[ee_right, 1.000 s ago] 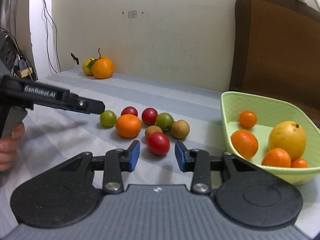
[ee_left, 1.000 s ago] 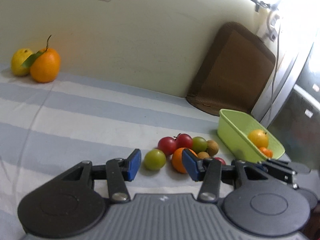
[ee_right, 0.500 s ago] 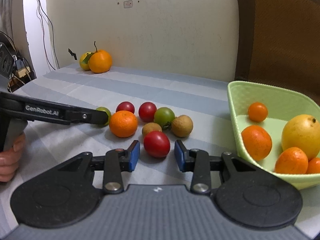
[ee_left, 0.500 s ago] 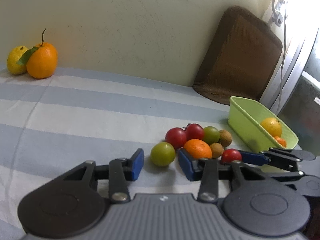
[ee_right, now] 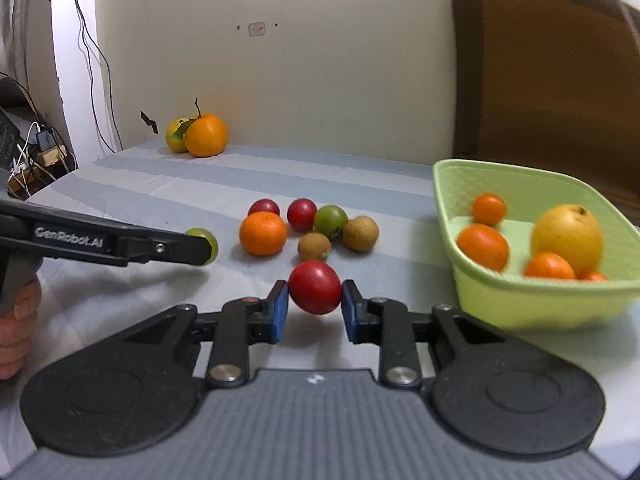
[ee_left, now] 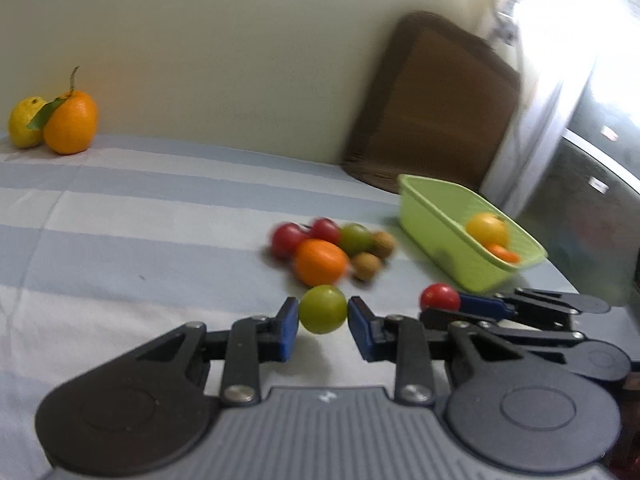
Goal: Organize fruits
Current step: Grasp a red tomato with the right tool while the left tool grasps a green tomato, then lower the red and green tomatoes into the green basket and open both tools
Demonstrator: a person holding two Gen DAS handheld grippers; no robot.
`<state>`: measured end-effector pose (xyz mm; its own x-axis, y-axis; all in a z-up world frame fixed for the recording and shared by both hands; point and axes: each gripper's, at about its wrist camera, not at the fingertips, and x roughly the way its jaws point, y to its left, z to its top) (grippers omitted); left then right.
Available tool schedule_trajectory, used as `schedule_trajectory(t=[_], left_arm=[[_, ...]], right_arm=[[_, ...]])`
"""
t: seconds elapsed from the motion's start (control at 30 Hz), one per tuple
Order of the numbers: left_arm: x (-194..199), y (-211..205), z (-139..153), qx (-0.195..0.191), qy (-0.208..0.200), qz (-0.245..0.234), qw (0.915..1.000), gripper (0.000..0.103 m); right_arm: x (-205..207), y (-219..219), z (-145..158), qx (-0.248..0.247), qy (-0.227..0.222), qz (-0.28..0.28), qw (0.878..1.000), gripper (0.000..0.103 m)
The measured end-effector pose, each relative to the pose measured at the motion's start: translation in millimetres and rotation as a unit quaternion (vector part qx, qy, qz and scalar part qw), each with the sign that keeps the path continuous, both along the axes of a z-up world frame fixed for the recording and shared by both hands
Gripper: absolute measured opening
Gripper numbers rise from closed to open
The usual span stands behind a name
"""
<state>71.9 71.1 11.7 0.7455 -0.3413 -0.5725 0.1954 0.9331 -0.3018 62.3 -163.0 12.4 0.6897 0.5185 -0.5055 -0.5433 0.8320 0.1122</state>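
Left claw [ee_left: 323, 312] grips a green tomato [ee_left: 323, 309] at frame centre, right claw [ee_right: 314, 300] a red tomato [ee_right: 315, 287]; both round fruits, pinched lightly, could squirt free before reaching the green basket [ee_right: 520, 304] lower right.

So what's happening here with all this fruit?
A person is sorting fruit with two hand-held grippers. The left gripper is closed on a green tomato; the right gripper pinches a red tomato. A green basket already holds oranges. A mandarin, tomatoes and brown longans remain on the striped cloth.
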Motion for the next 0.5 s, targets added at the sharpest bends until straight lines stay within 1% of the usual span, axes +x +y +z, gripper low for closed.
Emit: schedule_trajectory(t=[0.1, 0.23, 0.3, 0.5], left_arm=[[-12.3, -18.6, -0.7, 0.01, -0.001, -0.019, 0.9998, 0.028], [-25.0, -42.3, -5.8, 0.04, -0.003, -0.038, 0.9985, 0.028], [-28.8, -48.6, -8.4, 0.044, -0.001, -0.045, 0.998, 0.028], [-35.1, -58.3, -11.3, 0.069, -0.01, -0.043, 0.9966, 0.03]], right_arm=[[-12.2, -8.5, -0.4, 0.001, 0.001, -0.007, 1.0, 0.031], [-25.2, -20.3, -1.9, 0.005, 0.005, -0.018, 1.0, 0.031], [-29.7, -23.6, -3.7, 0.004, 0.006, -0.021, 1.0, 0.031], [-31.1, -22.1, -9.8, 0.001, 0.013, -0.02, 1.0, 0.032]])
